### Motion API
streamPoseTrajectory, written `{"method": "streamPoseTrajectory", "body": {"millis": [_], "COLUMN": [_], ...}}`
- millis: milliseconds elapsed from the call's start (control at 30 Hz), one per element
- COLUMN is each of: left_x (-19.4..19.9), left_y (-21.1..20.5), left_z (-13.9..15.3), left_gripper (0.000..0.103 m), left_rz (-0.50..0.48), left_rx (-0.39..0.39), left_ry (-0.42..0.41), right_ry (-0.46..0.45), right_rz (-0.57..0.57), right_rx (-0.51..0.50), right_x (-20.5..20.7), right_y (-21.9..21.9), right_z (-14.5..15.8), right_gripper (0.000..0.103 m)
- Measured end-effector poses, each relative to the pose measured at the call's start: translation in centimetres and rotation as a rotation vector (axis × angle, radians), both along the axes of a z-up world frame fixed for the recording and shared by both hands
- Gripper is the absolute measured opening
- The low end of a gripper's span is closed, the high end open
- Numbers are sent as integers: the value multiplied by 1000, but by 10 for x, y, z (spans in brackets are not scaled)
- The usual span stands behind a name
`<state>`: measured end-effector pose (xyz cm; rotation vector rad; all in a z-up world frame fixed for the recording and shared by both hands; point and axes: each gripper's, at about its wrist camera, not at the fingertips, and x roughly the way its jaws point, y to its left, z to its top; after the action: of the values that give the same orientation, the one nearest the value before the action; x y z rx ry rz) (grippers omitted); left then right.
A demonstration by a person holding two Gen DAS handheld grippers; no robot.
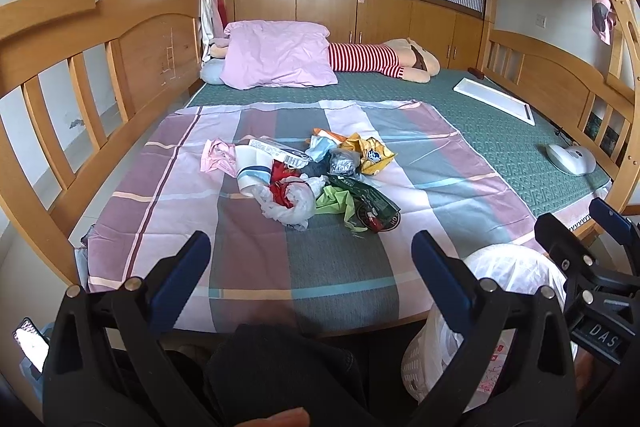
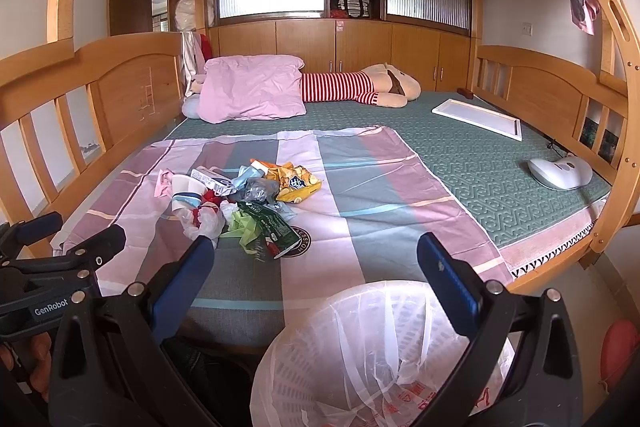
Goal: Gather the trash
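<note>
Wooden bunk bed (image 1: 152, 27), lower deck covered by a green patterned mat (image 1: 500, 131). A plaid sheet (image 1: 248, 247) lies over the mat's near half; at the sheet's middle sits a heap of trash (image 1: 308, 175): wrappers, plastic bags, a paper cup. Beyond the sheet: pink pillow (image 1: 276, 55), striped plush toy (image 1: 384, 57); right of it, a white panel (image 1: 494, 99) and a white rounded device (image 1: 570, 159).

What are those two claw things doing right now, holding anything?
Left hand-held gripper: open, holding nothing, above the bed's near edge.
Right hand-held gripper: open, holding nothing, above the lined bin.
</note>
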<state>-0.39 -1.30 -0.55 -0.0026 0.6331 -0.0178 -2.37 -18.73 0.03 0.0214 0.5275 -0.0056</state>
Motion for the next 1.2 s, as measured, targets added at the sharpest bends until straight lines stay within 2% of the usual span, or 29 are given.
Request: {"method": "streamPoseTrajectory", "body": {"millis": [1200], "left_x": [1], "left_y": [-6], "left_z": [1], "left_gripper": [100], "left_rz": [-5], "left_rx": [5], "left_ry": [3], "right_ry": [-1], "right_rz": [-3], "right_rx": [5], "right_x": [1], "right_y": [-6], "right_z": [4], "right_gripper": [100]}}
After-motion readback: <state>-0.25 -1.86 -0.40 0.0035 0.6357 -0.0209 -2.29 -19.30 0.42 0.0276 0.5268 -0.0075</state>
